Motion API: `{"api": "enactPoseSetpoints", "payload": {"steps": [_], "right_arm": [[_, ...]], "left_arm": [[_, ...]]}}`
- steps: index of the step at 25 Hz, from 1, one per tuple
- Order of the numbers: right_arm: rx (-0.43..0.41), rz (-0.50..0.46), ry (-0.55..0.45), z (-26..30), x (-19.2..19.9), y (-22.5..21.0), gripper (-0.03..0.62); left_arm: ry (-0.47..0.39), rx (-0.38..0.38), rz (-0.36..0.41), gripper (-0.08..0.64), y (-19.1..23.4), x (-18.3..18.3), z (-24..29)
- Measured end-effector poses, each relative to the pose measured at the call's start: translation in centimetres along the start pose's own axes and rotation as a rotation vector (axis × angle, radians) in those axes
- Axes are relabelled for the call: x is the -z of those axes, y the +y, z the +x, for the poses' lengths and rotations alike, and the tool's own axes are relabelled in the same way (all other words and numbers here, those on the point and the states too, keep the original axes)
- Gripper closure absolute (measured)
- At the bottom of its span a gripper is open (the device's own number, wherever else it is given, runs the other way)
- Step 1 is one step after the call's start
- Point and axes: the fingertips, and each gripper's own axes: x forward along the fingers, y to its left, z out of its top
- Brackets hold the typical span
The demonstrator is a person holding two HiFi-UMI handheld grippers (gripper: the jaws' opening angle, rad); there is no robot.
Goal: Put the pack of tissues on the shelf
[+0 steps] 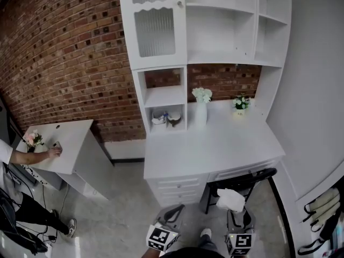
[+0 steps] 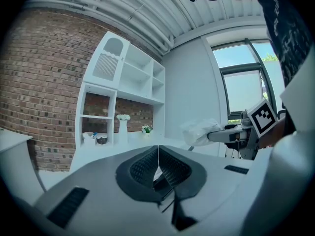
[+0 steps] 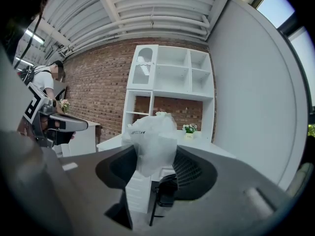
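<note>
The pack of tissues (image 1: 230, 199), white and crumpled in clear wrap, sits between the jaws of my right gripper (image 1: 237, 209), which is shut on it. It fills the centre of the right gripper view (image 3: 153, 141), held up with the right gripper (image 3: 155, 167) pointing at the white shelf unit (image 3: 170, 77). My left gripper (image 1: 174, 212) hangs beside it, shut and holding nothing, its pads (image 2: 170, 168) meeting in the left gripper view. That view also shows the pack of tissues (image 2: 199, 131) at the right. The shelf unit (image 1: 220, 58) stands on the white desk (image 1: 215, 147) ahead, some distance off.
A black chair (image 1: 244, 183) is tucked under the desk below the pack. On the desk stand a white vase of flowers (image 1: 201, 112) and a small flower pot (image 1: 240, 104). Left, a person's hand (image 1: 54, 152) rests on a small white table (image 1: 72, 141). Brick wall behind.
</note>
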Motion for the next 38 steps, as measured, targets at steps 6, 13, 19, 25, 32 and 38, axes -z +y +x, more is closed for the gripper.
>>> {"api": "enactPoseSetpoints", "payload": {"steps": [6, 13, 19, 25, 32, 38], "right_arm": [[-0.026, -0.005, -0.003, 3.2, 0.0, -2.3, 0.380], [-0.070, 0.003, 0.000, 6.4, -1.5, -5.0, 0.380], [-0.092, -0.008, -0.005, 9.0, -2.0, -7.4, 0.380], [-0.126, -0.021, -0.024, 10.9, -2.6, -9.6, 0.380], [-0.143, -0.029, -0.027, 13.1, -2.2, -12.8, 0.380], [-0.160, -0.035, -0.047, 14.3, -2.1, -15.0, 0.380]], "left_arm": [[-0.024, -0.020, -0.006, 0.548, 0.6, -0.8, 3.3], [-0.015, -0.046, -0.007, 0.548, 0.7, -1.7, 7.0], [-0.012, -0.064, -0.001, 0.548, 0.4, -2.2, 10.1], [-0.008, -0.105, 0.004, 0.548, 0.6, -2.7, 12.8], [-0.010, -0.101, 0.042, 0.548, -1.1, -3.0, 16.8], [-0.018, -0.119, 0.027, 0.548, -1.7, -3.0, 19.2]]}}
